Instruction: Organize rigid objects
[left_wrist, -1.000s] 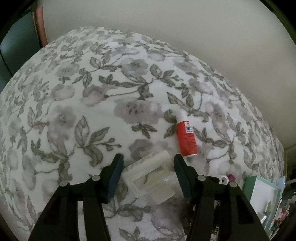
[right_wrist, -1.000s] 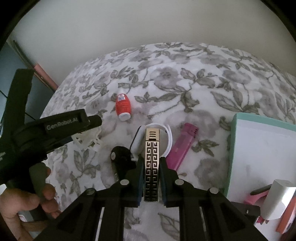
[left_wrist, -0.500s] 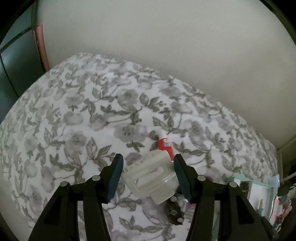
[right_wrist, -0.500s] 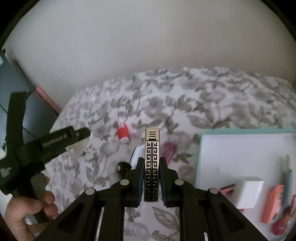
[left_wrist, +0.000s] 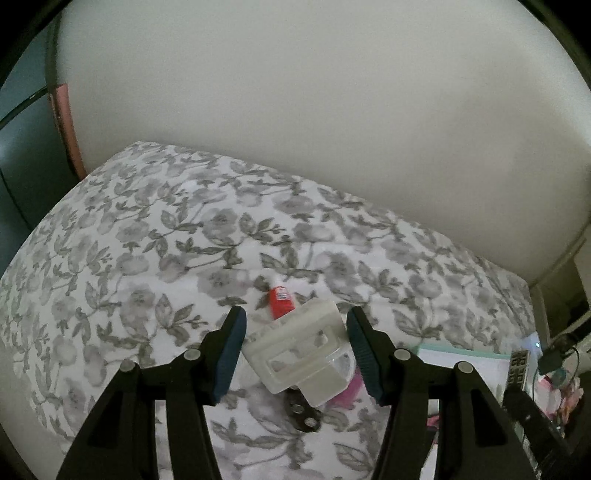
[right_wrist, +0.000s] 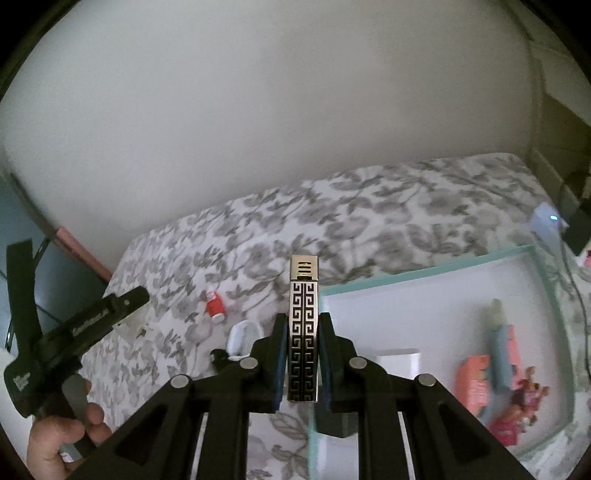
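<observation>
Between the fingers of the right gripper (right_wrist: 302, 363) stands a lighter (right_wrist: 303, 328), silver with a black key pattern, pinched at its lower half with its long axis pointing straight out along the fingers. Just right of it and lower lies a tray (right_wrist: 417, 278) with a teal rim, holding a white block (right_wrist: 400, 363), pink and orange items and a pale tube. The lighter sits near the tray's left edge, so a short move right and down looks like what the drop calls for, and the right gripper is the nearer one to the tray. The left gripper (left_wrist: 295, 343) has its jaws spread wide around a clear plastic case (left_wrist: 301, 349), which appears lifted off the bedspread (left_wrist: 147, 258); no pad visibly presses it, so whether it is truly gripped cannot be told. The case's long axis runs at a slant across the gap. A red bottle (left_wrist: 280, 297) lies on the bedspread just beyond the case, and the tray's corner (left_wrist: 469, 356) shows low at the right of this view. The right view alone shows the tray's contents, a white loop (right_wrist: 243, 334) and a small black piece (right_wrist: 218, 357) on the bedspread, and the person's left hand (right_wrist: 62, 439) on the other gripper's handle. The left view alone shows the case clearly.
</observation>
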